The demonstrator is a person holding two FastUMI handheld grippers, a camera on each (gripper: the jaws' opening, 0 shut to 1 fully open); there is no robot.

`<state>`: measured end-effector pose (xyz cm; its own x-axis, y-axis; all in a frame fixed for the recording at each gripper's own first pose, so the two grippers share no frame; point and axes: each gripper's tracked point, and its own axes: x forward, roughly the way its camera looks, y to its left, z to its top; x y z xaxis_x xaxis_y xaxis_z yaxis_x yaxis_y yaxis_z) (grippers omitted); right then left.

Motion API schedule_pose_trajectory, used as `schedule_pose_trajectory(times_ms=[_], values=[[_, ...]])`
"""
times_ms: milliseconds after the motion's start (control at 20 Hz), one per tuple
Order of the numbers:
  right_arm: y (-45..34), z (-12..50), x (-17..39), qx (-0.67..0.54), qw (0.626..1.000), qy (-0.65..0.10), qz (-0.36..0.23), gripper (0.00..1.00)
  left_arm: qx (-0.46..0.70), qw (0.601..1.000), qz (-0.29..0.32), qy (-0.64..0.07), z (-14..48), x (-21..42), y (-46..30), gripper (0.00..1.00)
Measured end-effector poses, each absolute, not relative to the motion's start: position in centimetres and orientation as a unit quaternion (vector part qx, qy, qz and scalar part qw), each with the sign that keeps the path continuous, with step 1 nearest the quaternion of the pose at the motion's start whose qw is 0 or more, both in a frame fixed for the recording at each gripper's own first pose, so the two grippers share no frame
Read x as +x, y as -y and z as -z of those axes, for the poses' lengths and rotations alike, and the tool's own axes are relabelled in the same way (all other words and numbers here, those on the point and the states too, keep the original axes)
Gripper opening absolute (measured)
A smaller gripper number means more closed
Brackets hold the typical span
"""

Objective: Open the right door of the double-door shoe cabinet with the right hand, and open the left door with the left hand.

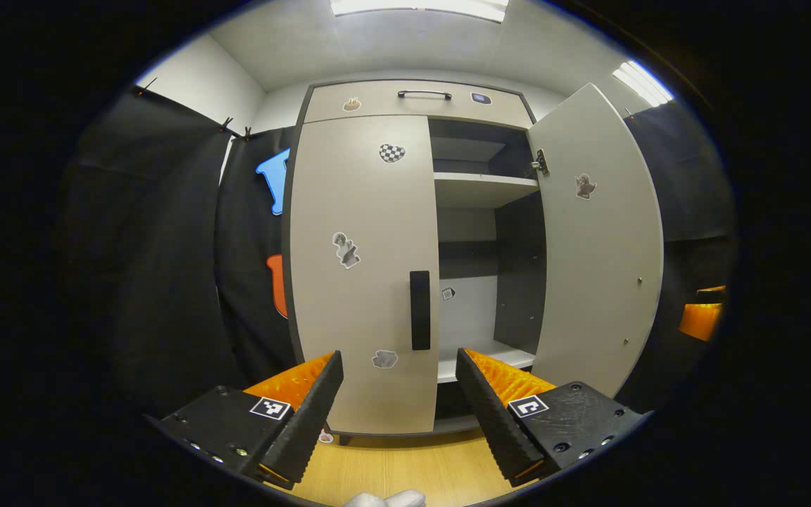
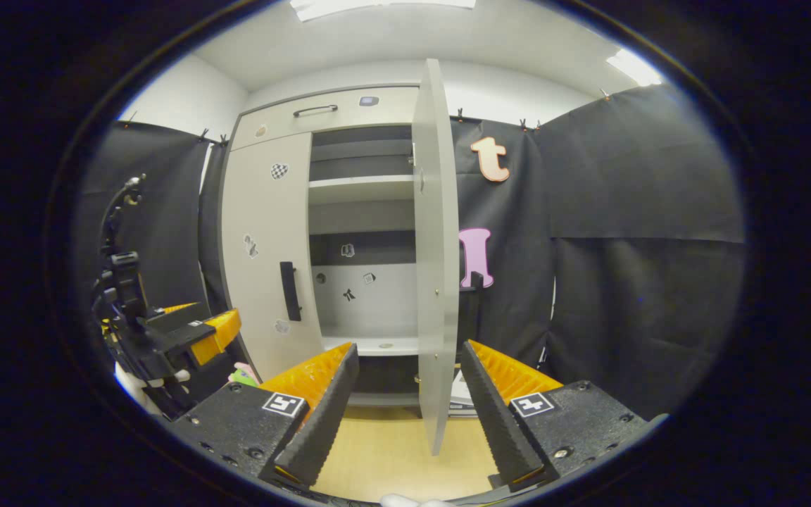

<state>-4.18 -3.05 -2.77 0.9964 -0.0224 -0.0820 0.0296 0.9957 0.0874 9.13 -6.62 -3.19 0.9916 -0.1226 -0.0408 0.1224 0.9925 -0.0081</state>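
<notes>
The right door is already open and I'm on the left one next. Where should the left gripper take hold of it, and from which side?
Grip the dark vertical handle near the free edge of the closed left door. It is a narrow upright bar, so come straight on from the front with the open left gripper, one finger on each side, probably at mid-height.

A pale wooden floor [image 1: 391, 468] runs up to the foot of the furniture, and the same boards [image 2: 384, 451] show in the right gripper view. Black cloth [image 2: 645, 232] hangs on the booth's walls (held up by small clips along its top edge). White wall [image 1: 201, 84] rises above the cloth, and bright ceiling lights [image 1: 423, 7] glow overhead.
</notes>
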Motion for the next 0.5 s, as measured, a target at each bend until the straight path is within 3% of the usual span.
schedule_pose_trajectory(times_ms=[500], values=[[4.4,3.1,-4.9,0.025,0.995,-0.058,0.076,0.92,0.001,0.996,0.082,-0.025,5.2,21.5,10.3,0.96]])
